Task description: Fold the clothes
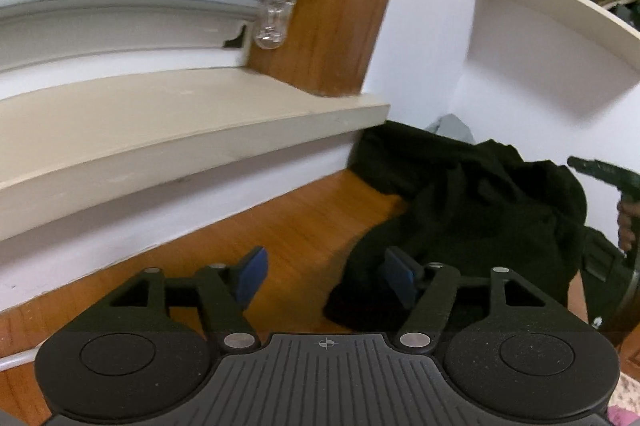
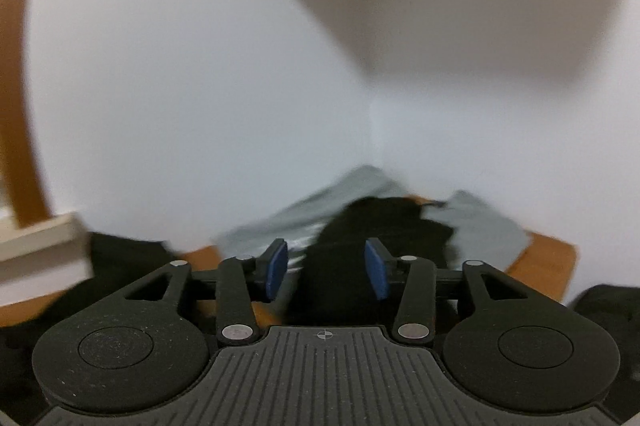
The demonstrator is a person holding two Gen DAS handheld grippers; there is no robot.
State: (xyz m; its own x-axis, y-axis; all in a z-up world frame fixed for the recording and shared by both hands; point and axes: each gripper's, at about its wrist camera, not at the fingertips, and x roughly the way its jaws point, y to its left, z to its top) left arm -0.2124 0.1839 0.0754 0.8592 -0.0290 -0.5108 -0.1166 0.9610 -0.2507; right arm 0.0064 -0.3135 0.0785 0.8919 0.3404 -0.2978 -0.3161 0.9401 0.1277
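A crumpled black garment point(image 1: 480, 218) lies on the wooden table point(image 1: 288, 226) by the white wall. My left gripper point(image 1: 326, 278) is open above the table's bare wood, and its right blue pad point(image 1: 400, 276) stands over the garment's near edge without gripping it. At the right edge of that view are the other gripper's dark finger point(image 1: 592, 168) and a hand point(image 1: 626, 222). In the blurred right wrist view, my right gripper point(image 2: 327, 268) has its pads apart. Black cloth point(image 2: 384, 222) lies between and beyond the pads, which do not press on it. Under that cloth is a grey garment point(image 2: 488, 226).
A beige window sill point(image 1: 180, 130) juts over the table's left side, under a wooden frame point(image 1: 332, 6) and a blind with a clear pull point(image 1: 272, 22). A cream shelf point(image 1: 560, 6) with books hangs at the upper right. The table ends in a white wall corner point(image 2: 374, 130).
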